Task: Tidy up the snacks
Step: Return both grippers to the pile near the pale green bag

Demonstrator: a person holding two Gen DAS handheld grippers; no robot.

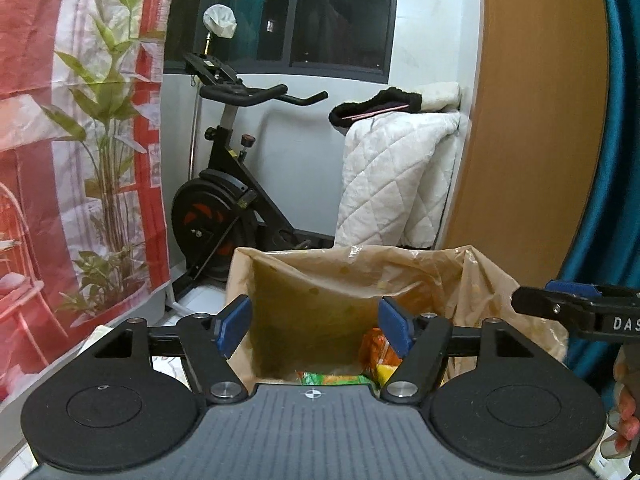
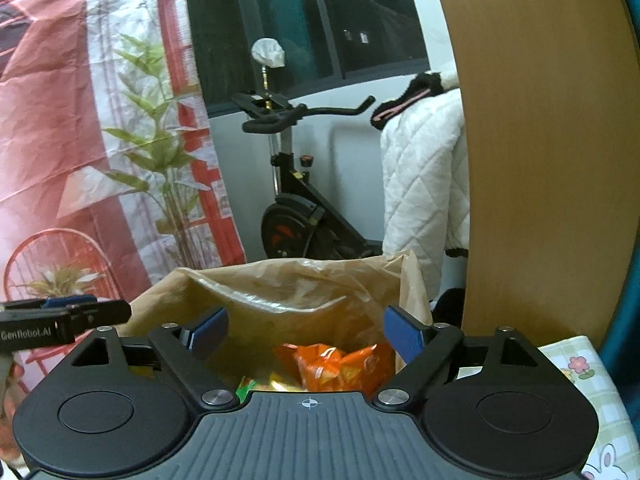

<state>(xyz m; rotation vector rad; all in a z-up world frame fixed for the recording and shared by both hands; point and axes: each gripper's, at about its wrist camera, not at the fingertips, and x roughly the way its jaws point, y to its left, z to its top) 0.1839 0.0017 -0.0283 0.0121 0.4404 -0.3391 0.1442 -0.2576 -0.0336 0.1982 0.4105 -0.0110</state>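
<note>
An open brown paper bag (image 1: 320, 276) (image 2: 280, 284) stands right in front of both grippers. Inside it lie an orange snack packet (image 2: 336, 364) (image 1: 374, 346) and a green packet (image 1: 320, 378) (image 2: 245, 386), with something yellow between them. My left gripper (image 1: 315, 320) is open above the bag's mouth, with nothing between its blue pads. My right gripper (image 2: 306, 330) is open too, wider, over the same opening and also empty. Each gripper shows at the edge of the other's view: the right gripper (image 1: 580, 308) and the left gripper (image 2: 64, 318).
An exercise bike (image 1: 224, 200) and a white quilt (image 1: 396, 180) stand behind the bag. A wooden panel (image 1: 532, 120) rises on the right, and a red printed backdrop (image 1: 60, 160) hangs on the left. A floral tablecloth (image 2: 580, 372) shows at lower right.
</note>
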